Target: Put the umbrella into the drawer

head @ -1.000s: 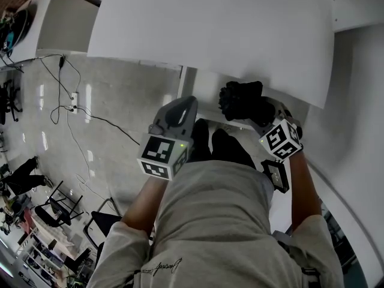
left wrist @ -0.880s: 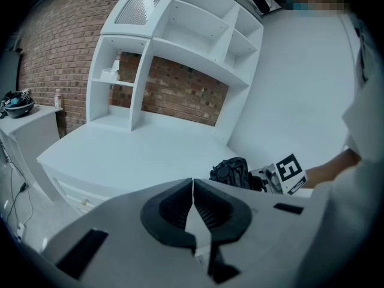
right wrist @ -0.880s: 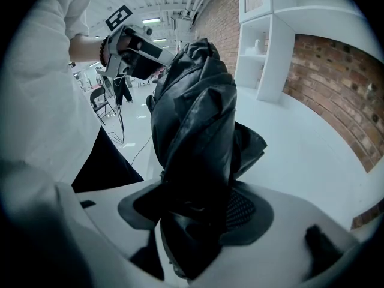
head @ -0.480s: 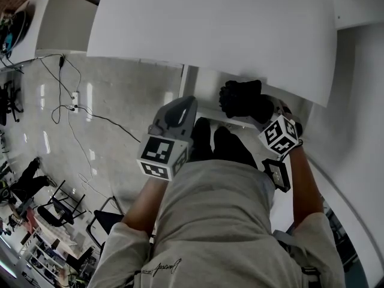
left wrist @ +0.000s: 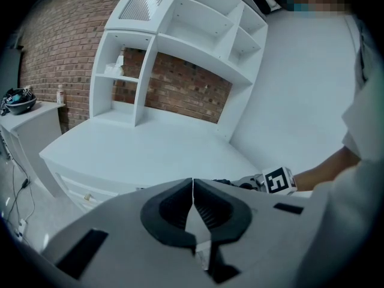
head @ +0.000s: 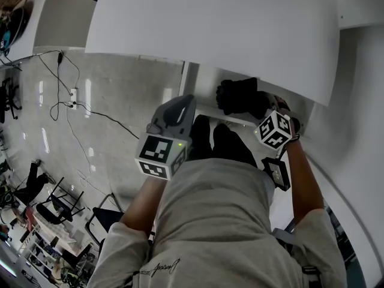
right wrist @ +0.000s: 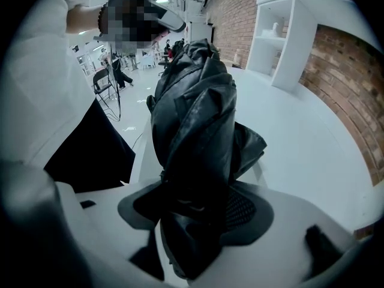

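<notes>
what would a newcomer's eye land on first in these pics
The bunched black umbrella, clamped in the right tool, fills the right gripper view; in the head view it sits at the front edge of the white desk. Next comes the left tool, shut on nothing, pointing toward white shelves against a brick wall.

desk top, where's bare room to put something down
Nearly the whole white desk top is bare, from its front edge back to the shelf unit. It is crowded just below that front edge: the right gripper holds the black umbrella there, close to the shut left gripper and the person's legs.
</notes>
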Demonstrator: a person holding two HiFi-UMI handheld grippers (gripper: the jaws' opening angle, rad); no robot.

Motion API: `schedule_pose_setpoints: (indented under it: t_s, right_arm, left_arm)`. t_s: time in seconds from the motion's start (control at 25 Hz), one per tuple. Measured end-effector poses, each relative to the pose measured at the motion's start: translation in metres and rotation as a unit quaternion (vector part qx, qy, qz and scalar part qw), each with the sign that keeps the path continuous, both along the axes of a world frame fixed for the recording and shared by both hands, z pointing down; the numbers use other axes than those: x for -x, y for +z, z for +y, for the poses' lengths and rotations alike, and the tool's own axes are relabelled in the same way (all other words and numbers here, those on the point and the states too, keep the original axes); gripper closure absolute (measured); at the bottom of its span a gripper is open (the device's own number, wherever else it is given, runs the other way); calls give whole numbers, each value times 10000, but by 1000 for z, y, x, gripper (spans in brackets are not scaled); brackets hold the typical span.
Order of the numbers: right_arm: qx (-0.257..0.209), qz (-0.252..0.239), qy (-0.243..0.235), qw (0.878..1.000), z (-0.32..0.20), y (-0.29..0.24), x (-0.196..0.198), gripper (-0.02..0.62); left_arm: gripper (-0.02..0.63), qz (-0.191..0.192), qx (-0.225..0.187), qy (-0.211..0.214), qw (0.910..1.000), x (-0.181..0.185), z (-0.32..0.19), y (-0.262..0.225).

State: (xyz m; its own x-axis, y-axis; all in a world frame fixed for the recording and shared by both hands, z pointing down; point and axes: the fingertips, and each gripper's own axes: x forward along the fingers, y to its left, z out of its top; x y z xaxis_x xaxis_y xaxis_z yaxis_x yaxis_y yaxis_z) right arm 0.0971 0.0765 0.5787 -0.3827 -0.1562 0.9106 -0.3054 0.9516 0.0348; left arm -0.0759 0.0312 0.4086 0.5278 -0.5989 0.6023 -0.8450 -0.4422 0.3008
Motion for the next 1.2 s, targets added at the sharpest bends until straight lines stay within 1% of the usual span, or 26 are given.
schedule_pose_setpoints:
  t_s: [0.24, 1.2]
  right_arm:
    - [45, 156, -64, 9998, -3, 9, 4, 328]
    - [411, 411, 34, 9983, -3, 46, 1, 328]
  left_arm:
    - [589, -9, 63, -12, 10000, 9, -2, 2]
    - [589, -31, 278, -85, 9996, 14, -4, 10]
